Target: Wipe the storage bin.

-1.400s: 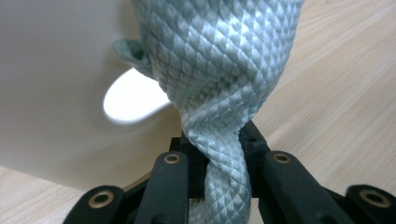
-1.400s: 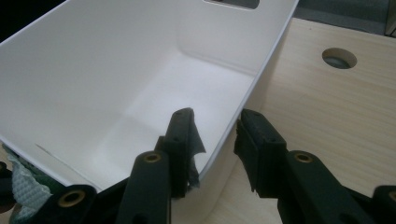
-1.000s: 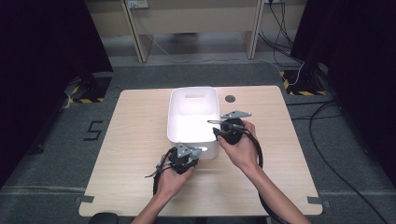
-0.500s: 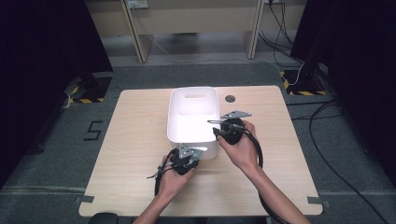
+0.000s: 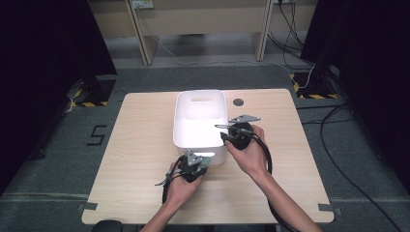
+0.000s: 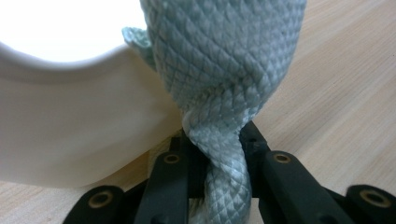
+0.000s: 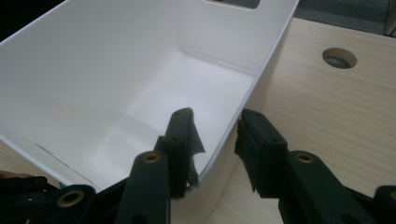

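Cloth held at the bin's near corner, bin steadied by its wall.
The left gripper is clamped tight on a twisted pale-green cloth just outside the white bin on the table; lift it clear over the rim before letting go. The right gripper straddles the bin's right wall, jaws partly apart, not visibly pinching. The cloth's weave shows close up in the left gripper view; the high view gives the layout.

Bin near table centre, hole behind its right wall. Left gripper at bin's near wall, cloth between jaws. Right gripper straddling right wall.
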The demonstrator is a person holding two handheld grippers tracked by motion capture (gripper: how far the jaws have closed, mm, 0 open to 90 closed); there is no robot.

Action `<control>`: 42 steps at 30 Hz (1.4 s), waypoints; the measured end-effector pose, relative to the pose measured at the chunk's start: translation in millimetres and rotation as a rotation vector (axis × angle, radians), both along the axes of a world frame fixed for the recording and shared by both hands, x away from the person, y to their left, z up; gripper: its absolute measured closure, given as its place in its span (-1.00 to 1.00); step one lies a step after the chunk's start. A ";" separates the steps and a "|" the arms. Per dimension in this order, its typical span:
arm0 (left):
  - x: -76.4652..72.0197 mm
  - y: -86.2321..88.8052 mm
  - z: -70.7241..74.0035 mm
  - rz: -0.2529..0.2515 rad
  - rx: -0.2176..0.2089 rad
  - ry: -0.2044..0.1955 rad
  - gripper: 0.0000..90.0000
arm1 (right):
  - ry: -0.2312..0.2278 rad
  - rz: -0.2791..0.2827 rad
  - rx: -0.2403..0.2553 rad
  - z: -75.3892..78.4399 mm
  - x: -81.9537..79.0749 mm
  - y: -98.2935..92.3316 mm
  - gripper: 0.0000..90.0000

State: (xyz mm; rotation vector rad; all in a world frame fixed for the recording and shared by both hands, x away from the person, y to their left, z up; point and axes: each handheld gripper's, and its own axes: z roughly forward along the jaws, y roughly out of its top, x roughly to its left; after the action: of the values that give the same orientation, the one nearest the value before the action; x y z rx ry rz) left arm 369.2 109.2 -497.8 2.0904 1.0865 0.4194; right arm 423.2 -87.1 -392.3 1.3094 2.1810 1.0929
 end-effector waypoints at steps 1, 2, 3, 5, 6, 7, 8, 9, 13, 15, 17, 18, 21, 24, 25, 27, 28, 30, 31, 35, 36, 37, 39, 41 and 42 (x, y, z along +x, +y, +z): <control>-0.1 -0.4 0.0 0.000 0.000 -0.001 0.71 | 0.000 0.000 0.000 0.0 0.0 0.0 0.45; -0.2 -0.5 0.3 0.000 0.004 0.000 0.71 | 0.000 0.000 0.000 0.0 0.0 0.0 0.45; -0.3 -1.2 0.0 -0.001 0.005 -0.005 0.71 | -0.001 0.000 -0.001 0.0 0.0 0.0 0.45; -0.3 -2.4 0.0 -0.002 0.006 -0.006 0.71 | -0.001 0.000 -0.001 0.0 0.0 0.1 0.45; -0.1 -2.8 0.3 -0.004 0.009 -0.004 0.71 | -0.001 0.000 -0.001 0.0 0.0 0.1 0.45; 0.1 -3.8 0.3 -0.005 0.008 -0.005 0.71 | -0.001 -0.001 -0.001 0.0 0.0 0.1 0.45; 0.1 -4.7 0.2 -0.005 0.008 -0.006 0.71 | -0.001 0.000 -0.002 0.0 0.0 0.1 0.45; 0.1 -6.0 0.3 -0.006 0.007 -0.005 0.71 | -0.001 0.000 -0.001 0.0 0.0 0.1 0.45; 0.7 -11.2 0.5 -0.015 0.014 -0.008 0.71 | -0.001 0.000 -0.001 0.0 0.0 0.1 0.45; 0.9 -13.4 0.6 -0.019 0.016 -0.009 0.71 | 0.000 0.000 0.000 0.0 0.0 0.1 0.45; 1.1 -15.0 0.9 -0.024 0.019 -0.008 0.71 | 0.000 0.000 -0.001 0.0 0.0 0.1 0.45; 1.2 -15.5 0.8 -0.024 0.019 -0.006 0.71 | 0.000 0.000 -0.001 0.0 0.0 0.0 0.45; 1.3 -16.1 0.7 -0.023 0.015 -0.007 0.71 | 0.000 0.001 0.000 0.0 0.0 0.0 0.45; 1.4 -15.5 0.7 -0.025 0.013 -0.006 0.71 | 0.000 0.000 0.000 0.0 0.0 0.0 0.45; 1.1 -15.7 1.0 -0.024 0.015 -0.007 0.71 | 0.000 0.000 0.000 0.0 0.0 0.0 0.45; 1.0 -15.5 1.3 -0.024 0.014 -0.008 0.72 | 0.000 0.000 0.000 0.0 0.0 0.0 0.45; 1.0 -15.5 1.4 -0.024 0.014 -0.008 0.71 | 0.000 0.000 0.000 0.0 0.0 0.0 0.45; 1.2 -15.6 1.4 -0.024 0.010 -0.010 0.71 | 0.000 0.000 0.000 0.0 0.0 0.0 0.45; 1.2 -15.5 1.9 -0.024 0.010 -0.010 0.71 | 0.000 0.000 0.000 0.0 0.0 0.0 0.45; 0.6 -15.8 4.3 -0.021 0.002 -0.012 0.71 | 0.000 0.000 -0.001 0.0 0.0 0.0 0.45; 0.5 -15.9 4.8 -0.020 -0.001 -0.013 0.71 | -0.001 0.000 -0.001 0.0 0.0 0.0 0.45; 0.4 -15.9 5.9 -0.022 -0.002 -0.012 0.71 | 0.000 0.000 -0.001 0.0 -0.1 0.0 0.45; 0.9 -15.3 7.2 -0.028 0.002 -0.016 0.71 | 0.000 0.000 0.000 0.0 -0.1 0.0 0.45; 0.5 -15.9 9.1 -0.027 -0.010 -0.016 0.71 | -0.001 0.000 -0.001 0.0 0.0 0.0 0.45; 0.4 -15.8 9.9 -0.029 -0.011 -0.016 0.71 | -0.001 0.000 -0.001 0.0 0.0 0.0 0.45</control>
State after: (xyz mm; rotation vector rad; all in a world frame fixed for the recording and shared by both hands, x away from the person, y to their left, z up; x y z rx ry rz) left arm 369.7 93.4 -487.8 2.0874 1.0462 0.4142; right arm 423.2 -87.1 -392.3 1.3077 2.1809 1.0919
